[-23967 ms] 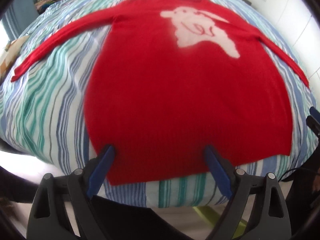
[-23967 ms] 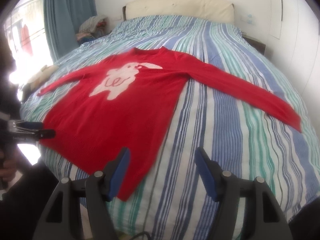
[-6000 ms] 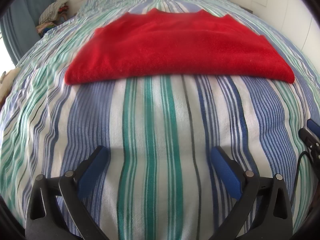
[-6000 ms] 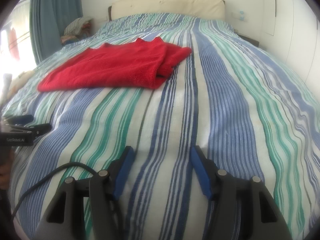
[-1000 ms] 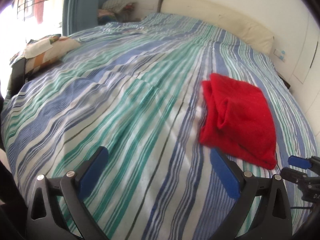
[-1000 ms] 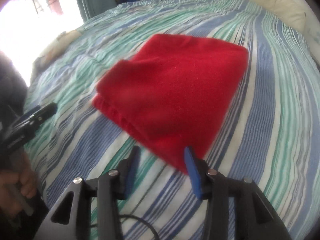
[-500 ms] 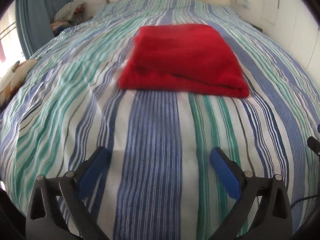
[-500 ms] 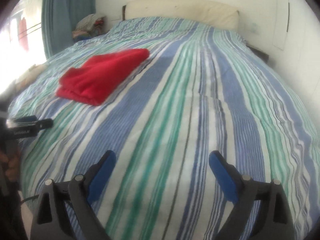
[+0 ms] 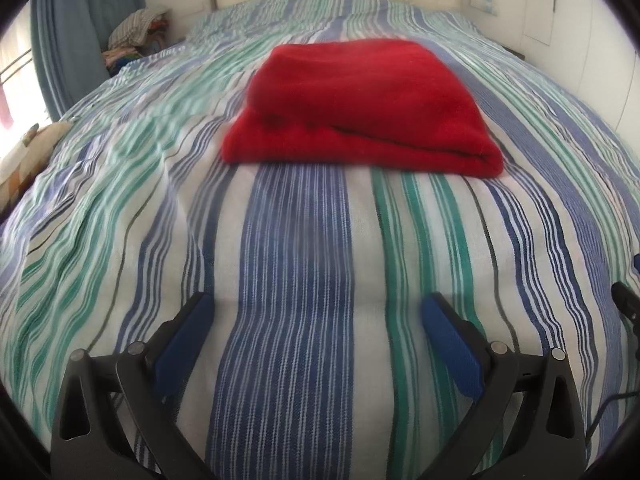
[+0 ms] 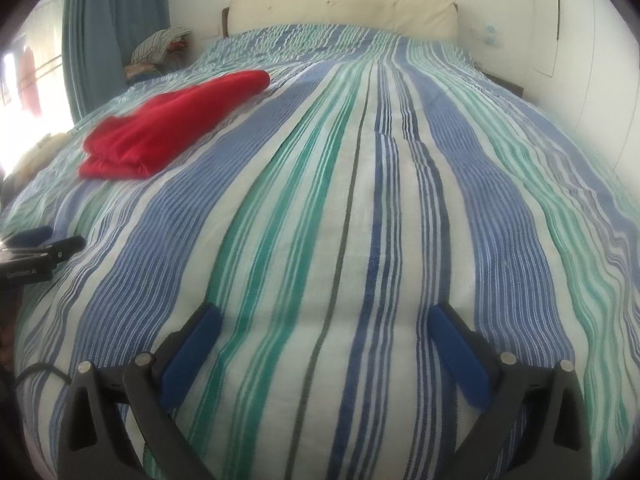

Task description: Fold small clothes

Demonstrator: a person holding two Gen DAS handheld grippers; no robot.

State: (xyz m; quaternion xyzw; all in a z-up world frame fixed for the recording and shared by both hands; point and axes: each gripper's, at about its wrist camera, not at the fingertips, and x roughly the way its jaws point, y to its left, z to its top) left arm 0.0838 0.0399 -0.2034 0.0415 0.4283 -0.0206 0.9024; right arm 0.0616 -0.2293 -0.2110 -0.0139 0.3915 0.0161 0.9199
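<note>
A red sweater [image 9: 360, 104], folded into a thick rectangle, lies on the striped bed [image 9: 120, 200]. In the left wrist view it is straight ahead, well beyond my left gripper [image 9: 320, 304], which is open over bare bedspread. In the right wrist view the sweater [image 10: 172, 128] lies far off to the upper left. My right gripper [image 10: 324, 316] hangs over the striped cover with its jaws opening wide and nothing between them. The left gripper's tip [image 10: 44, 244] shows at that view's left edge.
A cream headboard [image 10: 340, 12] closes the far end of the bed. A heap of clothes [image 10: 160, 48] and a blue curtain [image 10: 100, 40] stand at the back left. White cupboard doors [image 10: 580, 40] run along the right. A patterned pillow [image 9: 28, 156] lies at the left edge.
The right gripper, narrow at the sweater's near edge a second ago, has drawn back and to the right with its jaws spread wide. The left view swung to face the sweater, then held still.
</note>
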